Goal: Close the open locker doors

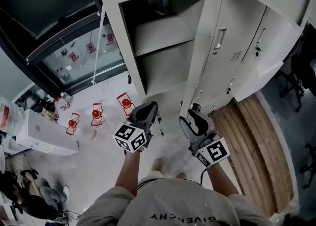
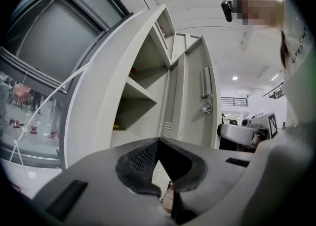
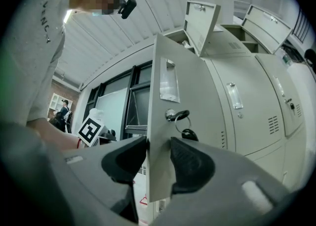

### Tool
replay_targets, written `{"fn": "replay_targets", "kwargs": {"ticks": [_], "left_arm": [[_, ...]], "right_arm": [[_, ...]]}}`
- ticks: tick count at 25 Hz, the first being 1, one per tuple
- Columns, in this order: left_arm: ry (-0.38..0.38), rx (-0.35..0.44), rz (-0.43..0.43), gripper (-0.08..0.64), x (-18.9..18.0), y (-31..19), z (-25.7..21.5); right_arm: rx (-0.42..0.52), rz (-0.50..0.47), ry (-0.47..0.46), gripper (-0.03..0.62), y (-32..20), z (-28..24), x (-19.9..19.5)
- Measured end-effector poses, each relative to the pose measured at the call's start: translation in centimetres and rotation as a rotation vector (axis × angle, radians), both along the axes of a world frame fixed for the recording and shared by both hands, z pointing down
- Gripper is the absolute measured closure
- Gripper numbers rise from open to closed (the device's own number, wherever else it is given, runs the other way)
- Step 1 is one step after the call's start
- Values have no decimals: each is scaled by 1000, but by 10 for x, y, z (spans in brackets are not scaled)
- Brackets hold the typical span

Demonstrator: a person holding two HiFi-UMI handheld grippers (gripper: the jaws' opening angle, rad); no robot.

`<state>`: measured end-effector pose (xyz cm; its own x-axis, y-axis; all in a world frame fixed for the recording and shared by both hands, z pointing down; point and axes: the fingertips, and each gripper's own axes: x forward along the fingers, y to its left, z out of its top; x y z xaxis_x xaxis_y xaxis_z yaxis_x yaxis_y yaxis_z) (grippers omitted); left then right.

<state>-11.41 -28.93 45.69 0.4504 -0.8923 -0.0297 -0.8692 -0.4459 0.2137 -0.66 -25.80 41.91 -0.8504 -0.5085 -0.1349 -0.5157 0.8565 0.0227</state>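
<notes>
Nearest, the right gripper (image 3: 158, 147): jaws apart, astride the free edge of the tall locker door (image 3: 183, 86). One pad sits on each side of the sheet, with no squeeze that I can make out. The key (image 3: 178, 115) is in the lock just above the jaws, its fob hanging on a ring. The left gripper (image 2: 158, 141) is beside it, tips together, nothing between them, pointing toward the open compartment (image 1: 163, 62).

The door stands swung well out, its edge toward the person, apparently hinged on the side of the shut neighbour.

Step in hand, as I judge it: swing this door across the opening.
- Press on the outer face near the free edge, below the key, so the fob is not knocked.
- Keep the jaws loose so the sheet does not bind as its angle changes.
- Follow the arc rather than shoving straight.
- Keep the left gripper out of the gap between door and frame.
- Finish with a flat push until the edge seats flush.

Beyond, the shelf (image 1: 160, 34) crosses the compartment. Farthest up, two upper doors (image 3: 202, 17) and (image 3: 269, 24) stand open, not yet done.
</notes>
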Motion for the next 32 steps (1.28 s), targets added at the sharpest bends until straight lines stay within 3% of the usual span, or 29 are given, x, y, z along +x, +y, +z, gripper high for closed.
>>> {"fn": "replay_targets", "kwargs": {"ticks": [19,32], "left_arm": [[2,-3,-96,563,-82,9,5],[-2,-12,-141,563,-119,13,8]], "right_arm": [[-39,-80,-21,460,-27,4,-94],[-90,-79,-26,529,-63,15,-138]]}}
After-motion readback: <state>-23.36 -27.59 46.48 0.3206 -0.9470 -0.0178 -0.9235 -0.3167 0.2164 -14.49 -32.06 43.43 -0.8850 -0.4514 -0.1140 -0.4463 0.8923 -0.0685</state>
